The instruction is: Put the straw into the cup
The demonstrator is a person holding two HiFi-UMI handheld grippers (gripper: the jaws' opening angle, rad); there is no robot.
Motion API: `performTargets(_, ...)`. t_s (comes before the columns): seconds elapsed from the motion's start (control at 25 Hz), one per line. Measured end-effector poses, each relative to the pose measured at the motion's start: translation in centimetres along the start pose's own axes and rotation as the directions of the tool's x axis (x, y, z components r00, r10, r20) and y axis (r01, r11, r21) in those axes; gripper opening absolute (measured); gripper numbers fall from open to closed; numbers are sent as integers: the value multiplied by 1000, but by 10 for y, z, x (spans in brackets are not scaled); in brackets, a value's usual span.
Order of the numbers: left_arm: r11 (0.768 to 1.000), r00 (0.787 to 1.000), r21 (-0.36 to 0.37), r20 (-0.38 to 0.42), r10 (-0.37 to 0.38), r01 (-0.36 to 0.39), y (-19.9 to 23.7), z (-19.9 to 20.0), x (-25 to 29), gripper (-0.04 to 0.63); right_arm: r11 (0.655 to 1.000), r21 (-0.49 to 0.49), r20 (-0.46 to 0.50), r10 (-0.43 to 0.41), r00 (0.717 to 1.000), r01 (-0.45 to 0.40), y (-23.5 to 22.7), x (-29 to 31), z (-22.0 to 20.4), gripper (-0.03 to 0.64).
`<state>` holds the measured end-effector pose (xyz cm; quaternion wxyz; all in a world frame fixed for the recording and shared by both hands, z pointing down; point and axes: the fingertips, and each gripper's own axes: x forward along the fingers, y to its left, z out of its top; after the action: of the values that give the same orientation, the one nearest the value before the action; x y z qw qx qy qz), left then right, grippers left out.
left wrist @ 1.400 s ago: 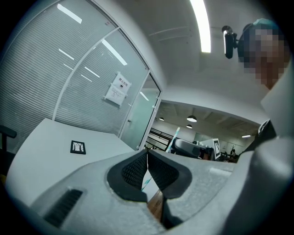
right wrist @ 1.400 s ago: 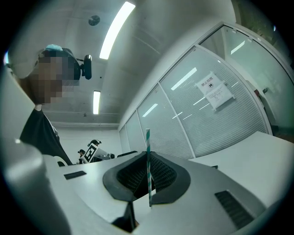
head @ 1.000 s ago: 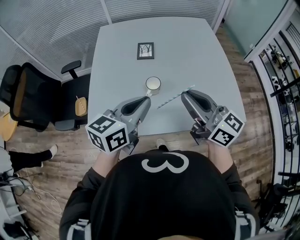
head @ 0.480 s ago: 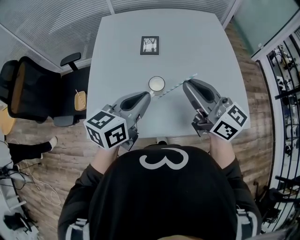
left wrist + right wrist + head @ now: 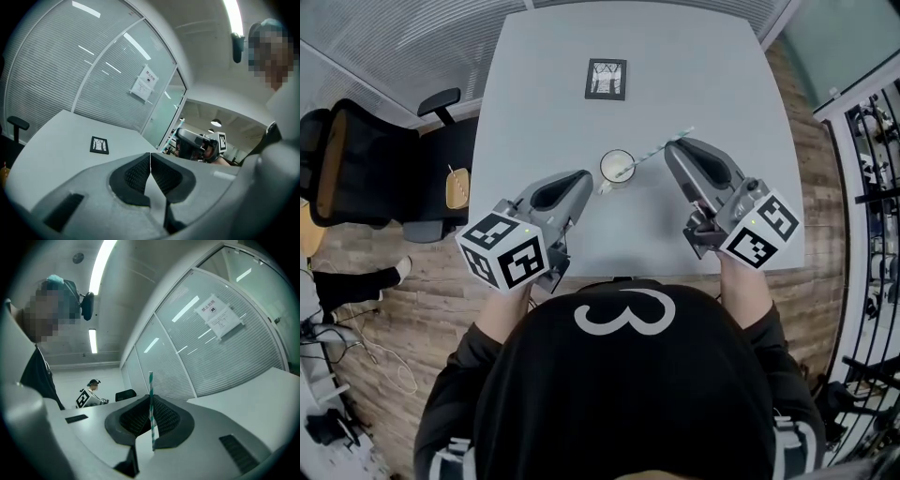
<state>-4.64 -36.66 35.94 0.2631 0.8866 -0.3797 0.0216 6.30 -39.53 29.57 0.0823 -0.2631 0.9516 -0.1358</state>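
A white cup (image 5: 616, 166) stands near the middle of the grey table (image 5: 712, 84). A green-and-white striped straw (image 5: 661, 148) slants from upper right down to the left, and its lower end lies inside the cup's rim. My right gripper (image 5: 669, 148) is shut on the straw's upper part, just right of the cup. In the right gripper view the straw (image 5: 151, 404) stands upright between the shut pads. My left gripper (image 5: 586, 177) rests at the cup's lower left, beside its small handle, jaws shut with nothing seen between them (image 5: 150, 157). The cup is hidden in both gripper views.
A small framed picture (image 5: 607, 79) lies further back on the table. A black office chair (image 5: 356, 178) stands left of the table over wooden floor. Slatted glass walls (image 5: 70, 70) rise behind the table. A metal rack (image 5: 877, 169) is at the right.
The right gripper has carried the straw left, so its lower end moved from the table beside the cup into the cup's mouth. The left gripper stayed by the cup.
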Motion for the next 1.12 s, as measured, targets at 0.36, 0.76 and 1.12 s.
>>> performTargets(0.36, 997, 999, -50, -12, 51, -51, 24, -13, 13, 17, 1000, 24, -54, 12, 998, -10, -33, 26, -21, 31)
performTargets(0.76, 989, 994, -97, -18, 106, -107, 37, -29, 23, 17, 997, 61, -97, 60, 994, -54, -55, 38, -49, 31)
performTargets(1.12, 979, 990, -145, -27, 139, -141, 51, -51, 25, 17, 995, 77, -132, 66, 989, -56, -71, 41, -81, 31)
